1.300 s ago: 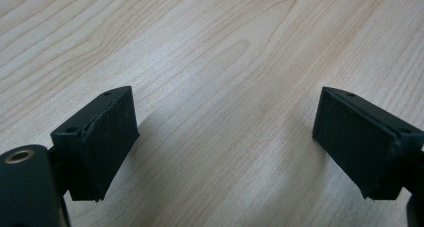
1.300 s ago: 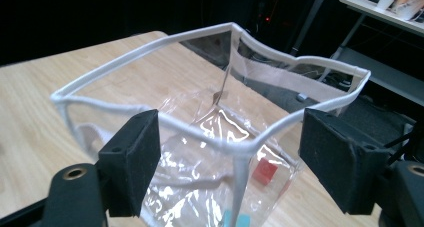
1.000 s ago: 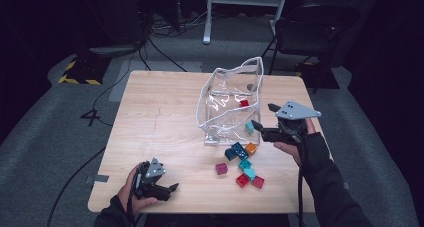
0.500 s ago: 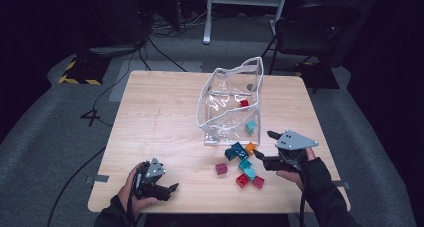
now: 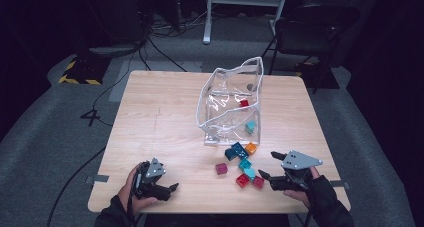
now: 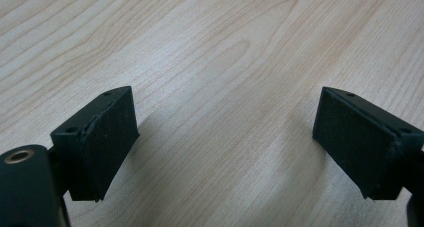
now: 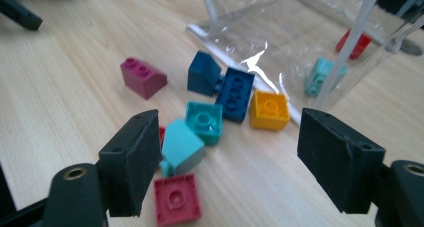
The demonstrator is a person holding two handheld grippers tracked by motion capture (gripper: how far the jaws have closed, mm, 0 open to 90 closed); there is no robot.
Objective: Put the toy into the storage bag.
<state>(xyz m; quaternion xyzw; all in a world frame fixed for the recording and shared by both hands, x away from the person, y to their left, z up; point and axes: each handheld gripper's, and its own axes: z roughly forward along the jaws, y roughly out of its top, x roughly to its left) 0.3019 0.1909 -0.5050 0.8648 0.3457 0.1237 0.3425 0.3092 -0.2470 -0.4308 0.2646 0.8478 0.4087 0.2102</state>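
A clear plastic bag (image 5: 230, 104) stands open on the wooden table (image 5: 160, 112), with a red brick (image 5: 244, 103) and a teal brick (image 5: 250, 127) inside. Several loose bricks lie in front of it: magenta (image 5: 221, 168), dark blue (image 5: 235, 151), orange (image 5: 250, 148), teal (image 5: 244, 163) and red (image 5: 242, 181). My right gripper (image 5: 267, 164) is low, just right of this pile, open and empty. In the right gripper view its jaws (image 7: 227, 152) frame a light teal slope brick (image 7: 182, 146), the teal brick (image 7: 204, 122) and the orange brick (image 7: 269, 110). My left gripper (image 5: 167, 189) rests near the front left edge, open over bare wood (image 6: 225, 137).
A dark chair (image 5: 315, 27) and a white stand (image 5: 240, 2) are behind the table. Cables (image 5: 100, 107) run over the grey floor at the left. The table's front edge lies right below both hands.
My right gripper has come down and back toward the front edge, from beside the bag to the right of the loose bricks. The left gripper has stayed put.
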